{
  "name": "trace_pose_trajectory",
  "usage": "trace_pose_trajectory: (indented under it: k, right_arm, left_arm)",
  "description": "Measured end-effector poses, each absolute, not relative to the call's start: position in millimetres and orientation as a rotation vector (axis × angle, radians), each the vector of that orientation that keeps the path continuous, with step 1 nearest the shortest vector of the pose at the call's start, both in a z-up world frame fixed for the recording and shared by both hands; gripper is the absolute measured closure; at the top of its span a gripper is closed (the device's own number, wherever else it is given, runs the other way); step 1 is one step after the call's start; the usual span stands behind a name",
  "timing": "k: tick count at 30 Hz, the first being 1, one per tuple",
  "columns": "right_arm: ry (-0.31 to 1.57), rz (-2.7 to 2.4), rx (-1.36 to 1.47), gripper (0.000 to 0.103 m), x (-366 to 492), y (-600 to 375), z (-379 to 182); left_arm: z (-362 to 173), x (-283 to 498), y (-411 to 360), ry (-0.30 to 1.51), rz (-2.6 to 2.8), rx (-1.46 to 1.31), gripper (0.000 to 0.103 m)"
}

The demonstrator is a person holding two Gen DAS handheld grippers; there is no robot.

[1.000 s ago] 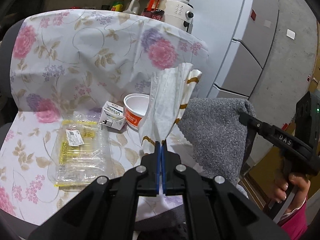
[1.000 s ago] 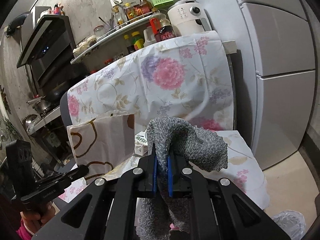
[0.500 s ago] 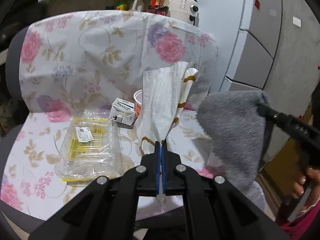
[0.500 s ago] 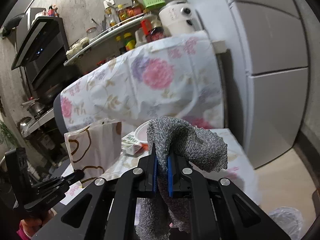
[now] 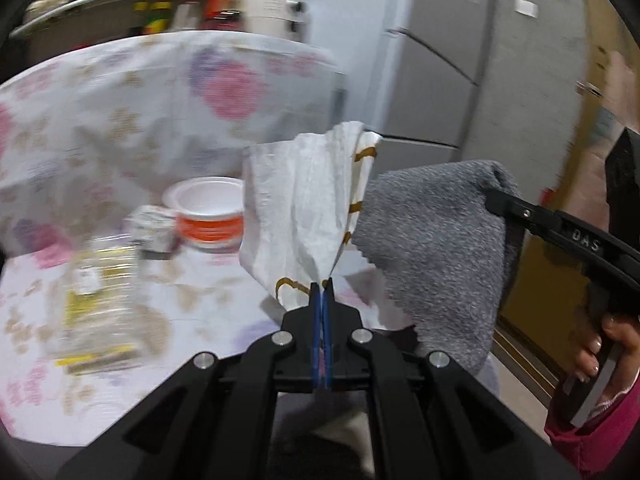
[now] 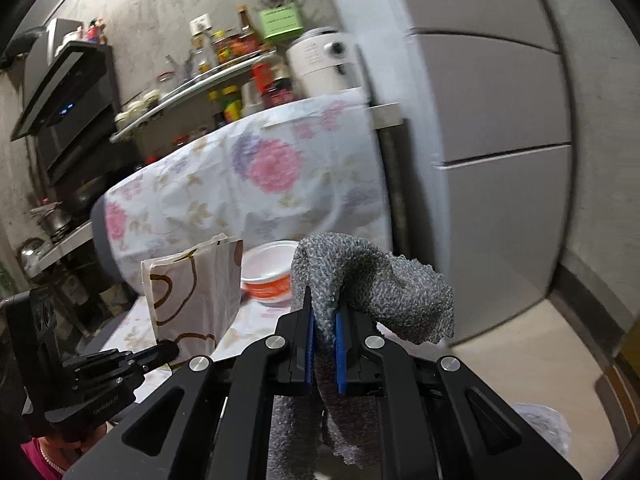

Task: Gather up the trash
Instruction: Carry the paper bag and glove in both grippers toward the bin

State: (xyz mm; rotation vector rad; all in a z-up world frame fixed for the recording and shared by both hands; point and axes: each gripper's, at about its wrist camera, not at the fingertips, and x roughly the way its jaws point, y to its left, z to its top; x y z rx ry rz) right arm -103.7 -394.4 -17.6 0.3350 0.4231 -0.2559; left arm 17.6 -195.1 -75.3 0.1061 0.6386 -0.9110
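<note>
My left gripper (image 5: pixel 321 286) is shut on a white paper bag (image 5: pixel 304 204) with brown print and holds it upright above the flowered seat; the bag also shows in the right wrist view (image 6: pixel 192 292). My right gripper (image 6: pixel 322 312) is shut on a grey knitted cloth (image 6: pixel 372 284), which hangs just right of the bag in the left wrist view (image 5: pixel 432 240). On the seat lie a white and orange cup (image 5: pixel 208 212), a small carton (image 5: pixel 154 226) and a clear plastic tray (image 5: pixel 96 300).
The flowered cover (image 5: pixel 120 120) drapes a chair back and seat. A grey fridge (image 6: pixel 500 140) stands to the right. A shelf of bottles (image 6: pixel 224 64) and a white cooker (image 6: pixel 320 60) are behind. A crumpled plastic bag (image 6: pixel 540 420) lies on the floor.
Both grippers have drawn back and swung right with the bag and cloth still held. The view is blurred by motion. The cup now shows left of the bag.
</note>
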Motion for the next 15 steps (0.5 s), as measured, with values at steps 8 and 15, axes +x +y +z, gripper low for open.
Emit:
trace_pose_trajectory:
  k: [8, 15]
  right_arm:
    - [0.45, -0.516, 0.366, 0.094, -207.5, -449.0, -46.2]
    - [0.469, -0.706, 0.418, 0.094, -275.1, -479.3, -89.5]
  left_arm:
    - [-105.7, -41.8, -289.2, 0.736, -1.251, 0.172, 0.103]
    - [-140.2, -99.0, -350.1, 0.79, -1.408, 0.281, 0.103]
